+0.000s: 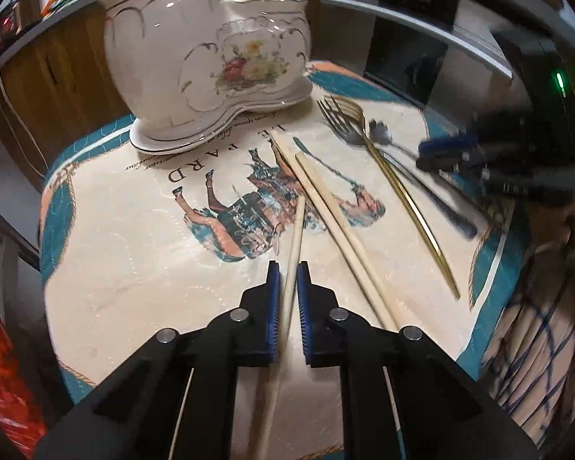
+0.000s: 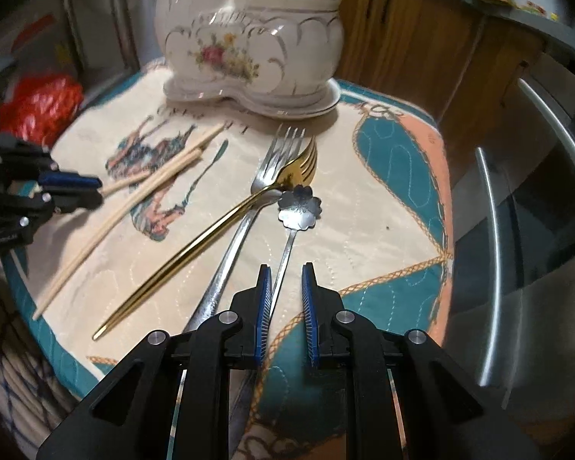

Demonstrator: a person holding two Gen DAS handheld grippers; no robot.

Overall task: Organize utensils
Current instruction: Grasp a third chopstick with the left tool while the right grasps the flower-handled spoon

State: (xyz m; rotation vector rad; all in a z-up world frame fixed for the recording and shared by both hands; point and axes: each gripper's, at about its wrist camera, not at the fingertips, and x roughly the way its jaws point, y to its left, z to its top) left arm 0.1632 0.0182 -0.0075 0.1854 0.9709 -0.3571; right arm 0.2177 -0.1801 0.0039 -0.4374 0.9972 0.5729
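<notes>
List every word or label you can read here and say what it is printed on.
"PARD", upside down in the left wrist view, on the printed cloth.
Fine script beside it on the cloth, under the vase: too small to read.
White lettering on the left tongs' body: too blurred to read.

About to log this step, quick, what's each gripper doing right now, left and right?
Left gripper: jaws narrowly apart around a single chopstick; grip cannot be told.
Right gripper: open, flower spoon handle between its jaws, not clamped.
</notes>
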